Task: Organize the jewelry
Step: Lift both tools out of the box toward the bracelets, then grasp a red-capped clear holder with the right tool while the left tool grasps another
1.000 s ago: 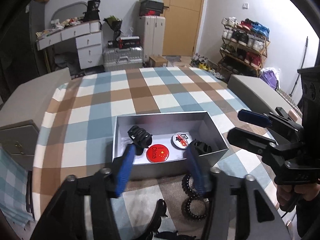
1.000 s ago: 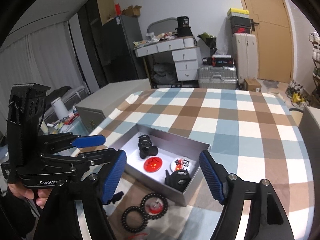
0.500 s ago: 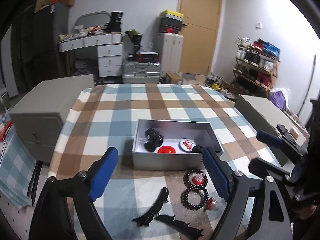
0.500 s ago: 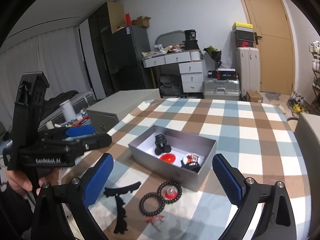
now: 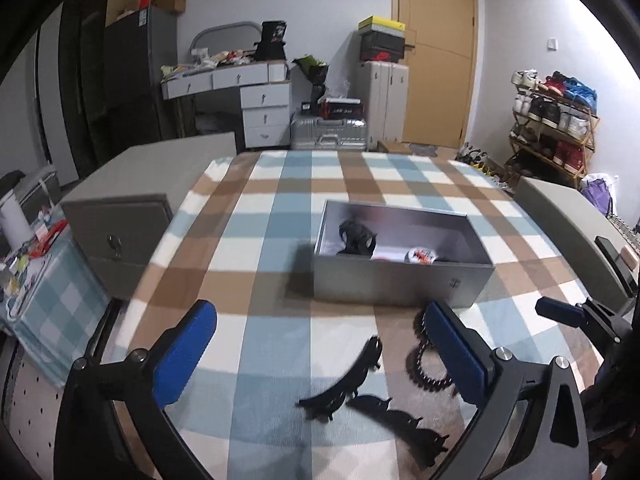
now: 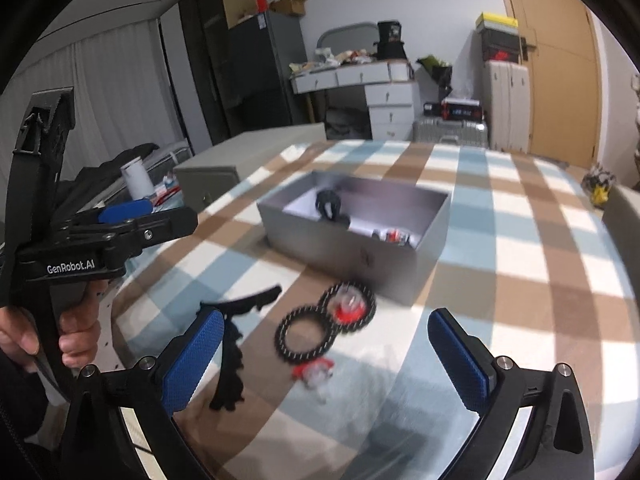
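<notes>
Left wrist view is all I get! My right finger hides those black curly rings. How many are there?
Observer: Two black coil rings lie side by side, touching, in front of the silver box.
Operator: Is anything inside them?
Observer: Yes, the ring nearer the box has a red and clear trinket in its middle.
Operator: Any more of those?
Observer: Another red and clear piece lies on the checked cloth, nearer the right gripper, whose jaws are wide apart and hold nothing.
</notes>
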`<state>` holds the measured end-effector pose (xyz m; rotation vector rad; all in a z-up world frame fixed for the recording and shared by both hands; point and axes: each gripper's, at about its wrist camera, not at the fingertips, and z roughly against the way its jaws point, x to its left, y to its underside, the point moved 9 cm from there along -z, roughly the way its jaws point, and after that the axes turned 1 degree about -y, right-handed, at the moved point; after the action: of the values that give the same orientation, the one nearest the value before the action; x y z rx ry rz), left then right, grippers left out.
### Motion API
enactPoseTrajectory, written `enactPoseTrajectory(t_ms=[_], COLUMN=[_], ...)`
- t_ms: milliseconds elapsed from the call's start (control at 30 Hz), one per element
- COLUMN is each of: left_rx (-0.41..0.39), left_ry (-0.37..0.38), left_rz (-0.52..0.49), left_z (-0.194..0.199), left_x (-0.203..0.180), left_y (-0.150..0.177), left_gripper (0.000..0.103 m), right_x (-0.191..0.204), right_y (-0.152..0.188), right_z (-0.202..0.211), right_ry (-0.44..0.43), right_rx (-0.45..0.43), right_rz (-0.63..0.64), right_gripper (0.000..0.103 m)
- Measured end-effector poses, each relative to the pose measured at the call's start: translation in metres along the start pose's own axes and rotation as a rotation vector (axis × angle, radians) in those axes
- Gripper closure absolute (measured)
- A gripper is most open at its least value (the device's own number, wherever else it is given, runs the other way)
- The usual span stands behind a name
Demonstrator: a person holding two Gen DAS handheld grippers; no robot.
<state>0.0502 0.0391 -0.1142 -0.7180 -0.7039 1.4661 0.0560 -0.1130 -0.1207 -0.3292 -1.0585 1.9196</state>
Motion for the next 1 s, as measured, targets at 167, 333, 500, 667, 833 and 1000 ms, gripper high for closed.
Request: enactPoseTrajectory(t_ms=[167, 333, 500, 667, 833, 1000], left_rx=[0.015, 0.062, 0.077, 0.080, 0.085, 0.081], left_ry=[0.006, 0.011, 0.008, 0.010, 0.034, 0.049], left_rz=[0.010, 0.025, 0.027, 0.035, 0.040, 0.027], left_z=[0.001, -0.002, 0.001, 0.003, 0.000, -0.002], left_x=[0.005, 0.007, 0.009, 0.012, 0.011, 0.005], left_y=[0.019, 0.038, 0.047, 0.050, 0.049, 0.042], left_gripper=[0.001, 0.001, 0.001, 0.001, 0.001, 0.001], right_x=[0.000, 0.001, 0.007, 0.008, 0.008, 0.010], right_y=[0.018, 0.026, 0.032, 0.040, 0.045, 0.049], right_z=[-0.006, -0.010, -0.019, -0.028, -0.030, -0.030], right_ry=[-0.012, -0.035, -0.047, -0.039, -0.018, -0.003], right_rx=[0.034, 0.056, 0.093, 0.129, 0.149, 0.160], right_rz=[-0.018, -0.044, -0.035, -0.043, -0.031, 0.006], right_gripper=[0.000, 0.000, 0.014, 0.025, 0.052, 0.080])
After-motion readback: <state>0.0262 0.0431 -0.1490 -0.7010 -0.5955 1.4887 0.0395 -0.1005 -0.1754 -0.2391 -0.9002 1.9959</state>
